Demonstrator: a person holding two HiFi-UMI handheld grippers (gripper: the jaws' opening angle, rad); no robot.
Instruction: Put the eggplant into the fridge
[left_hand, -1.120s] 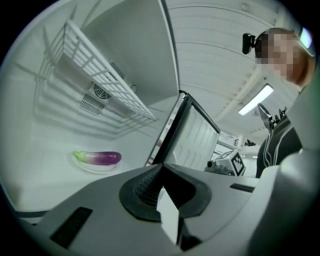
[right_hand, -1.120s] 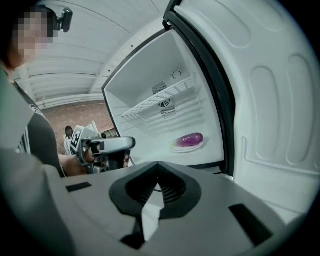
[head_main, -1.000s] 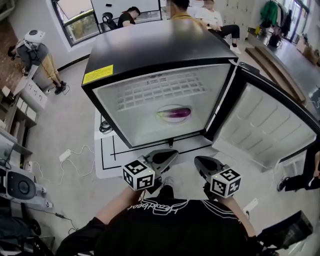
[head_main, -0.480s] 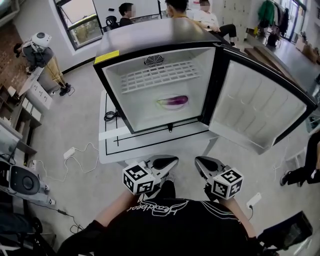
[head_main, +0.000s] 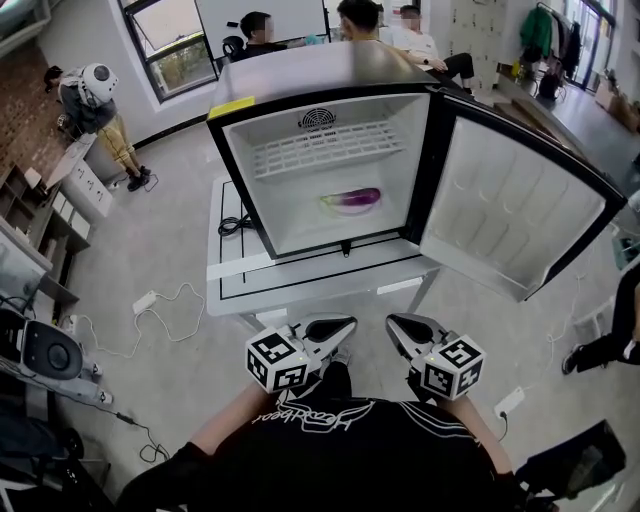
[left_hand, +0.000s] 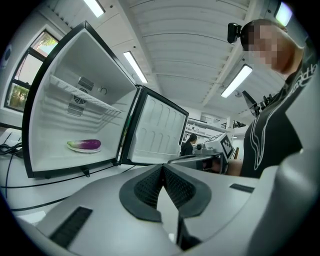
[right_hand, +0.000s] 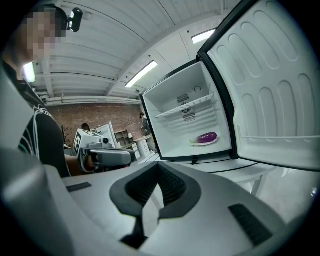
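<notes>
Both sets of jaws are closed with nothing between them, left gripper (head_main: 349, 323) and right gripper (head_main: 393, 322) side by side, held close in front of the person. Well ahead of them is a white bench (head_main: 300, 283) with the fridge (head_main: 320, 85) on it, door (head_main: 505, 215) swung wide to the right. The eggplant (head_main: 352, 200) is already inside, lying on the fridge floor below the wire shelf (head_main: 330, 147), on what looks like a pale plate.
</notes>
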